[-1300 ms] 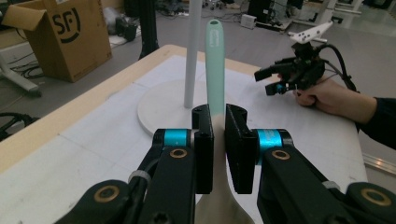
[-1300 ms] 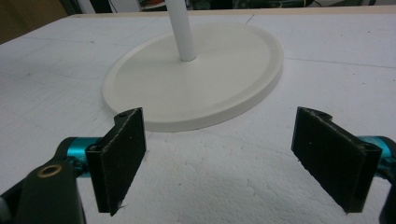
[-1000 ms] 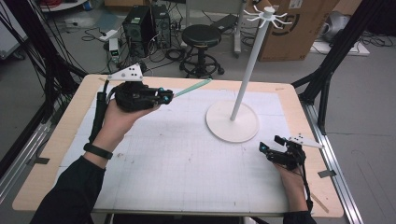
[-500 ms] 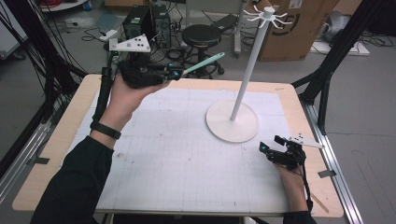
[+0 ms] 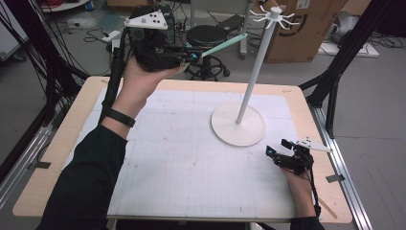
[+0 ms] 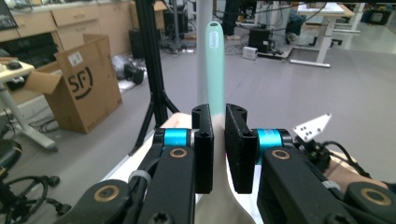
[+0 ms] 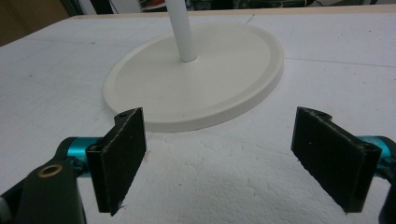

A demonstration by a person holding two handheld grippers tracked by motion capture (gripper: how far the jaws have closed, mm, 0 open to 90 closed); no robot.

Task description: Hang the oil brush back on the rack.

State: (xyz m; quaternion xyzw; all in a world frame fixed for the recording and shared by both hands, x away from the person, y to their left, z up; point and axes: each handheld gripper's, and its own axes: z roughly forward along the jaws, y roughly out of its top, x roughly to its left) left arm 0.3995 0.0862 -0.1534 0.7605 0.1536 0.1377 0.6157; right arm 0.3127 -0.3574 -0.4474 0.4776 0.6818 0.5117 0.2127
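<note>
My left gripper (image 5: 191,56) is held high above the table's far left edge, shut on a pale green flat stick (image 5: 225,44) that points right toward the white stand's pole (image 5: 253,72). In the left gripper view the green stick (image 6: 215,65) rises from between the closed jaws, with the pole right behind it. The stand has a round base (image 5: 238,125) and a ring of hooks on top (image 5: 275,14). My right gripper (image 5: 276,149) rests low at the table's right, open, just in front of the base (image 7: 196,79), with nothing between its fingers.
A white gridded mat (image 5: 191,163) covers the wooden table (image 5: 57,158). Behind the table stand a black stool (image 5: 206,38), a cardboard box (image 5: 297,38) and black tripod legs (image 5: 335,81). My right hand and its gripper (image 6: 313,140) appear low in the left gripper view.
My left gripper has risen and moved right with the green stick, bringing its tip closer to the pole. The right gripper has stayed put.
</note>
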